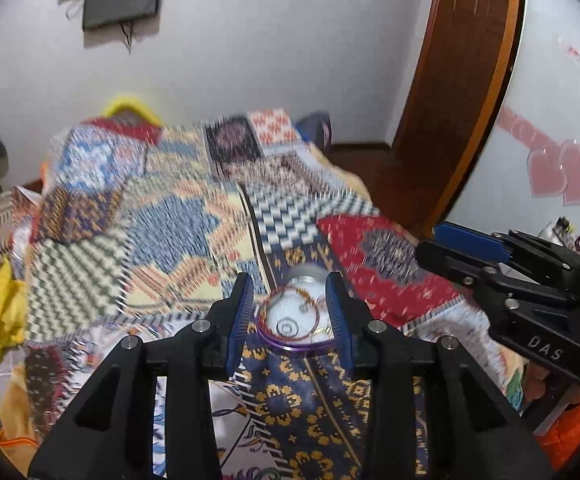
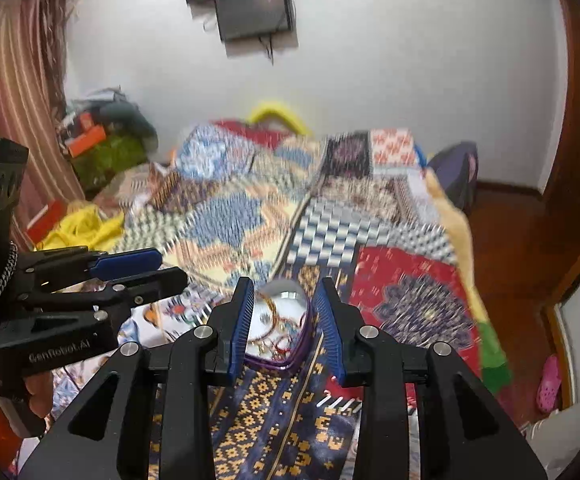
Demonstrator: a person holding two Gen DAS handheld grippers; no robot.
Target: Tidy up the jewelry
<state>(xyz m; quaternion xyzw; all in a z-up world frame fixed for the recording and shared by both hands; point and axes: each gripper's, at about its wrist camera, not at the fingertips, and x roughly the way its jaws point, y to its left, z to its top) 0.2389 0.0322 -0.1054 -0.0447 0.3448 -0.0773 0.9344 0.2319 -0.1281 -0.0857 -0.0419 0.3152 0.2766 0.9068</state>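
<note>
Nearest in each wrist view are that hand's own tongs, black frames with ribbed blue pads. The left tongs (image 1: 290,312) stand parted with the jewelry box (image 1: 295,322) seen in the gap between the pads; the right tongs (image 2: 286,320) are parted about as wide and frame the same box (image 2: 280,328). Whether any pad actually touches the box wall I cannot tell — the frames are blurred and the box may simply lie beyond the fingertips. Neither pair visibly grips anything.

The box sits on the bed (image 1: 162,232), on the dark blue and gold band of the patchwork quilt (image 2: 282,420) towards the near edge. It is a small open tin with a purple rim, rounded in one view and nearer a heart shape in the other, with a pale shiny inside. In it lie jewelry pieces (image 2: 272,320): thin gold and reddish wire hoops, something chain-like, all loosely tangled.

As a judgement, the sorting is at an early stage: the pieces are gathered in one box but not separated, and no piece lies laid out on the quilt.

The quilt is woven and busy — checks, zigzags, red and blue medallions. Farther off a yellow cloth (image 2: 86,228) is bunched at the bed's left edge, and a dark screen (image 2: 254,8) hangs on the white wall.
</note>
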